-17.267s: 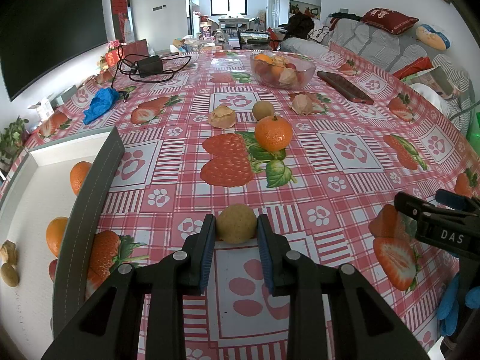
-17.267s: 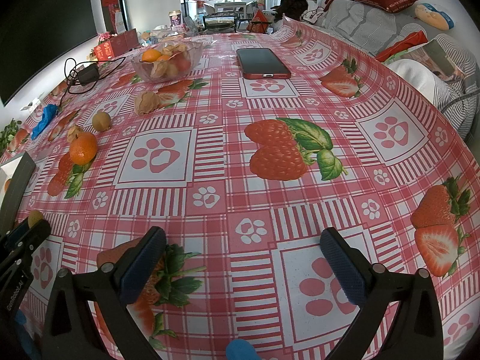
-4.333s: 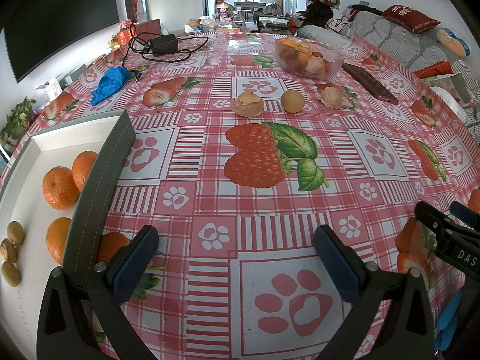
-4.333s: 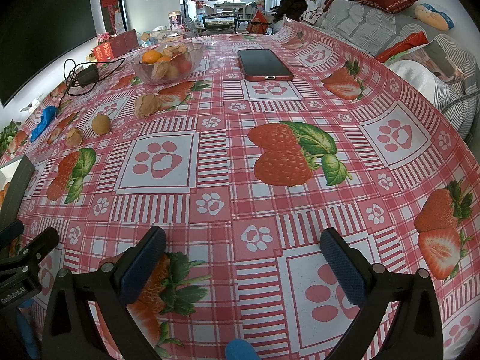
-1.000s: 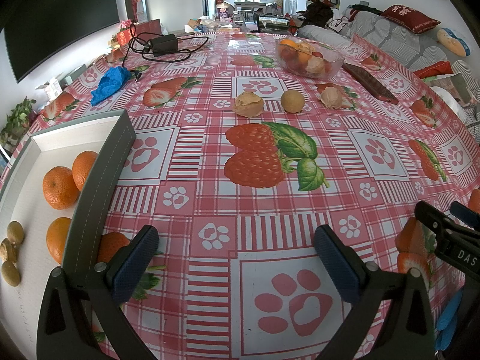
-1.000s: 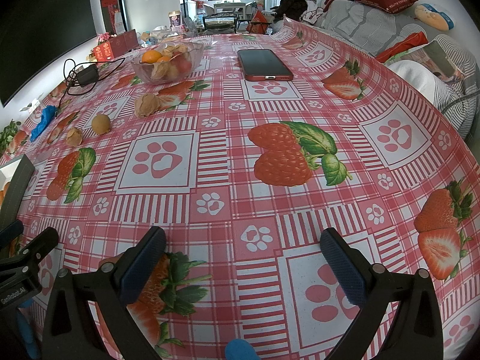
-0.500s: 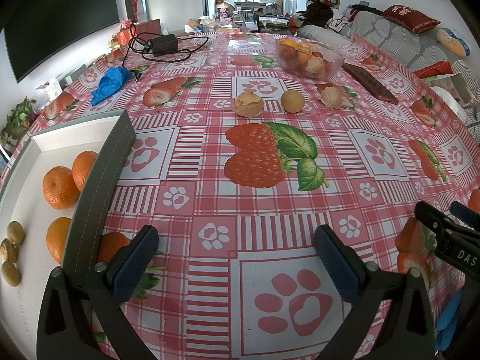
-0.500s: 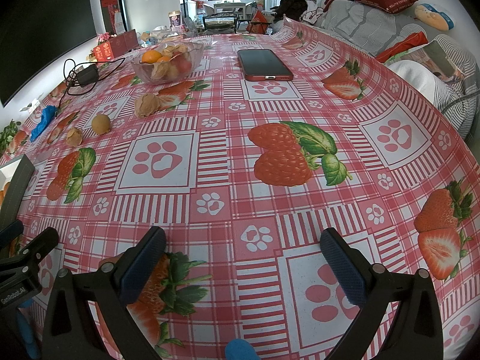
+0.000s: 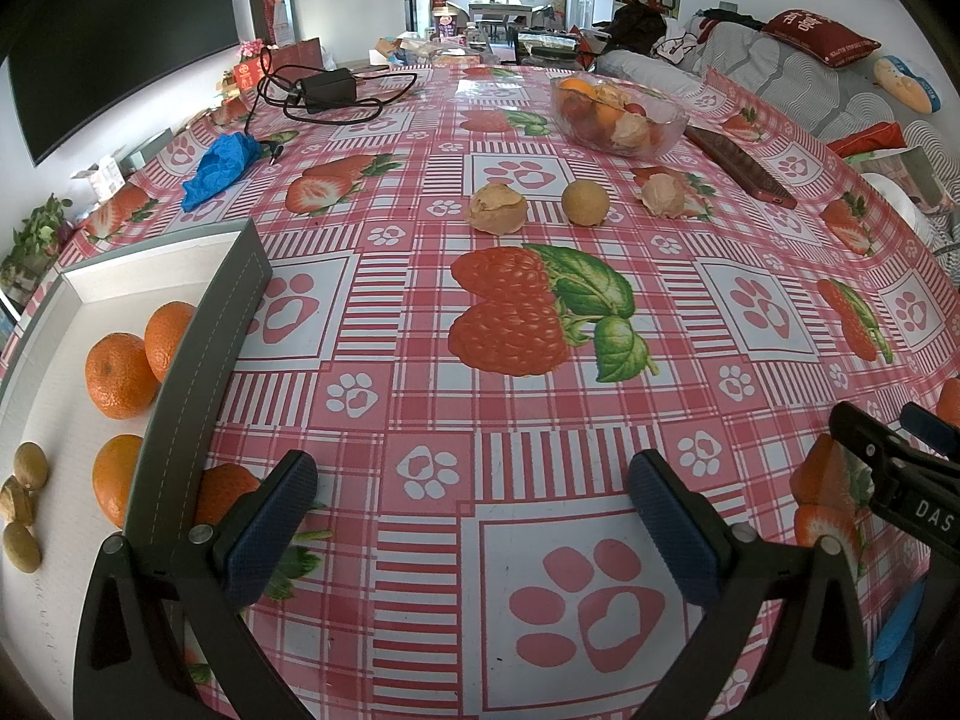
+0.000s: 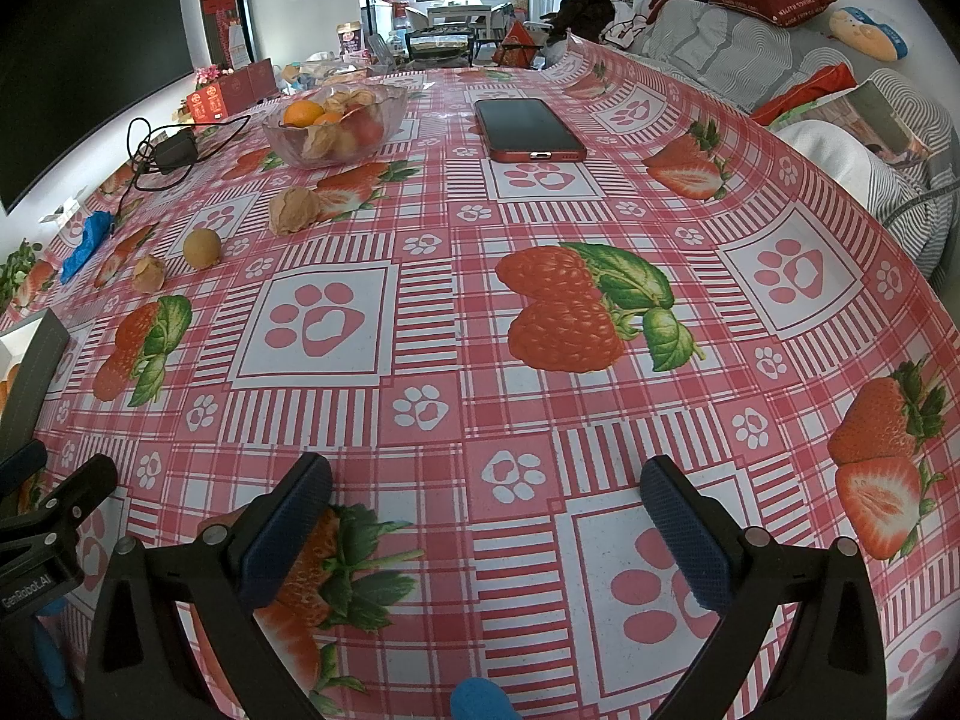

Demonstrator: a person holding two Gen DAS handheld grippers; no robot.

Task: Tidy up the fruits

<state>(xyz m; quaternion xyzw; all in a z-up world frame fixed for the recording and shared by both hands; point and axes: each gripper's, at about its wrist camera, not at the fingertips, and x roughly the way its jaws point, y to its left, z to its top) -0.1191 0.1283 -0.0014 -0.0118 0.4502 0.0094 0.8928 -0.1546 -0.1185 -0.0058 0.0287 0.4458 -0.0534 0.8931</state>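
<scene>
My left gripper (image 9: 474, 498) is open and empty, low over the checked tablecloth. To its left a grey-rimmed white tray (image 9: 198, 360) holds three oranges (image 9: 117, 375) and several small brown fruits (image 9: 27, 504). Farther off on the cloth lie a husked fruit (image 9: 497, 208), a round tan fruit (image 9: 585, 202) and another husked fruit (image 9: 663, 195). The same three show in the right wrist view (image 10: 202, 248). My right gripper (image 10: 486, 504) is open and empty over bare cloth.
A glass bowl (image 9: 618, 111) of mixed fruit stands at the back, also in the right wrist view (image 10: 333, 123). A red phone (image 10: 528, 129) lies beside it. A blue cloth (image 9: 222, 159) and a charger with cable (image 9: 324, 90) lie at the far left.
</scene>
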